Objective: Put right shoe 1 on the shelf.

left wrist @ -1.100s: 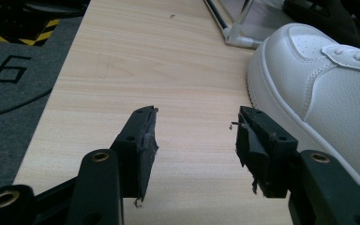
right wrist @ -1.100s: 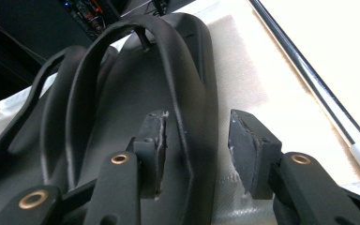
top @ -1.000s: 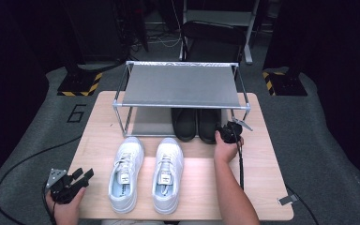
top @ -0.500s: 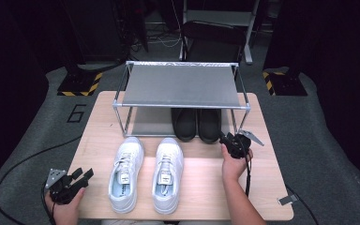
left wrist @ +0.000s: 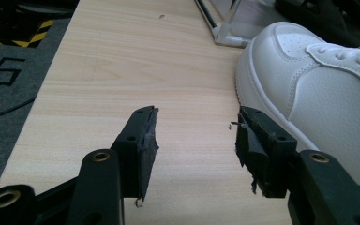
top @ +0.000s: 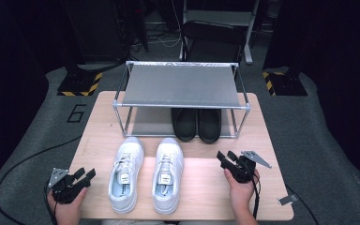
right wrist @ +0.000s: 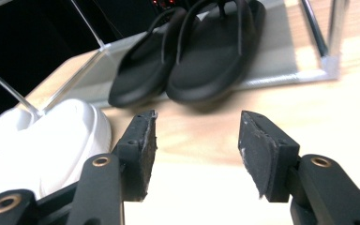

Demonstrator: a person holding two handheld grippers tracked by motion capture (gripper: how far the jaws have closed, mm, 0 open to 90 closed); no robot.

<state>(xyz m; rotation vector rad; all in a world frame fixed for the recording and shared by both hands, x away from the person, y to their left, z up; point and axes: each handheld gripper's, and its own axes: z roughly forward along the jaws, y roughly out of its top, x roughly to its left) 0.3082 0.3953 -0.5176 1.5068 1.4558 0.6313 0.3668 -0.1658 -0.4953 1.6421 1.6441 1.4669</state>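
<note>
White sneakers (top: 147, 173), the pair, sit side by side at the near middle of the table (top: 201, 197), toes pointing at the rack, and neither claw has them yet. Near left corner: the left claw (top: 85, 174) hovers low over bare wood, jaws spread wide with nothing between them, and in the left gripper view the toe of the left sneaker (left wrist: 318, 79) sits just beside its right jaw. On the other side the right claw (top: 225, 157) is equally wide open and empty, near the right sneaker (top: 168, 171) but clear of it, aimed towards the rack.

My read: a shoe pickup is the step in hand. To do it well, straddle the sidewall or heel collar, not the soft toe, get both pads fully past the edge before closing, and lift level.

Farther back, black sandals (top: 198, 124) already lie on the lower tier of the metal shoe rack (top: 180, 86), right half. Its top shelf and lower left are free.
</note>
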